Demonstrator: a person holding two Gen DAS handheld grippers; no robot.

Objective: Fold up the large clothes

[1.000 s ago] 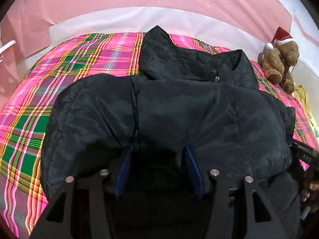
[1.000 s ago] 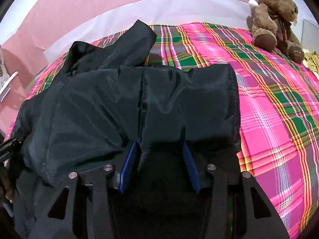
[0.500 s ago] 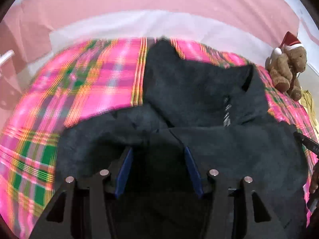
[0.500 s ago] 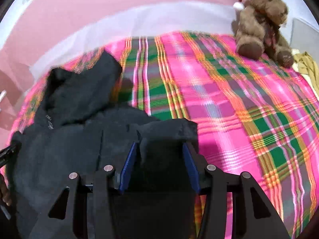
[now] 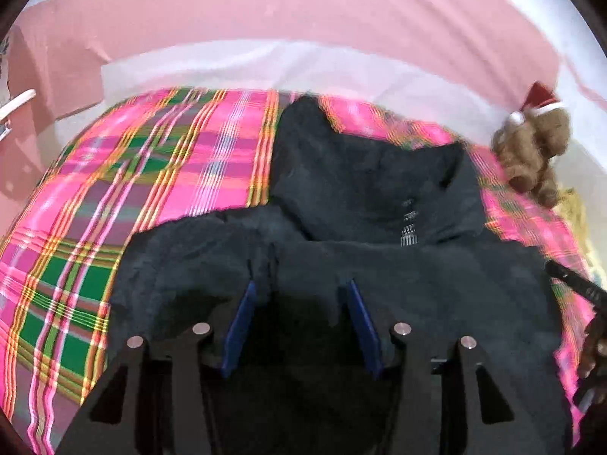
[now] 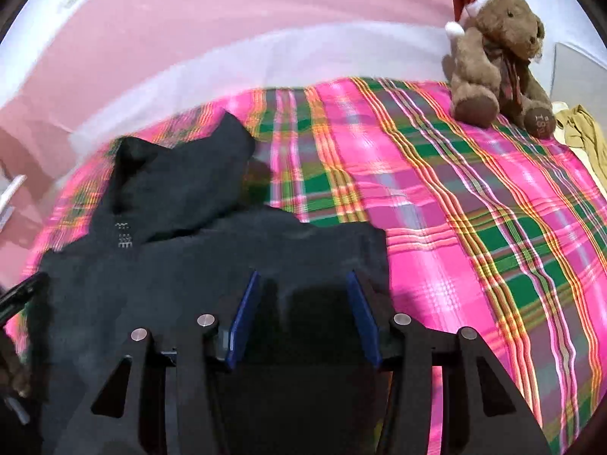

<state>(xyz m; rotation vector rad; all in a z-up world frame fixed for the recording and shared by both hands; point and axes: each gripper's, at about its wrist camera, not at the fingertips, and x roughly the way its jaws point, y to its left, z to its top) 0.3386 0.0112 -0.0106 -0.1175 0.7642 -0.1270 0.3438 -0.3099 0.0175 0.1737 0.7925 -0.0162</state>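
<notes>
A large black jacket (image 5: 379, 189) lies on the plaid bedspread (image 5: 151, 189), its hood and collar pointing away from me. My left gripper (image 5: 299, 288) has a bunched fold of the jacket's near edge between its blue pads (image 5: 239, 326), and its jaws are closing on it. In the right wrist view, the jacket (image 6: 170, 189) fills the left half. My right gripper (image 6: 301, 278) is shut on the jacket's near right corner, with the fabric draped over its fingers. Each gripper's tip shows at the edge of the other's view.
A brown teddy bear (image 6: 493, 49) in a red Santa hat sits at the far right of the bedspread (image 6: 474, 208), with a yellow cloth (image 6: 584, 136) beside it. A pink wall and a white sheet edge run behind the bed. Plaid cover lies bare on both sides.
Both grippers have risen with the jacket edge in them. The folded-over part has drawn back toward me, uncovering the hood, the collar and more bedspread. The view is now blurred.
</notes>
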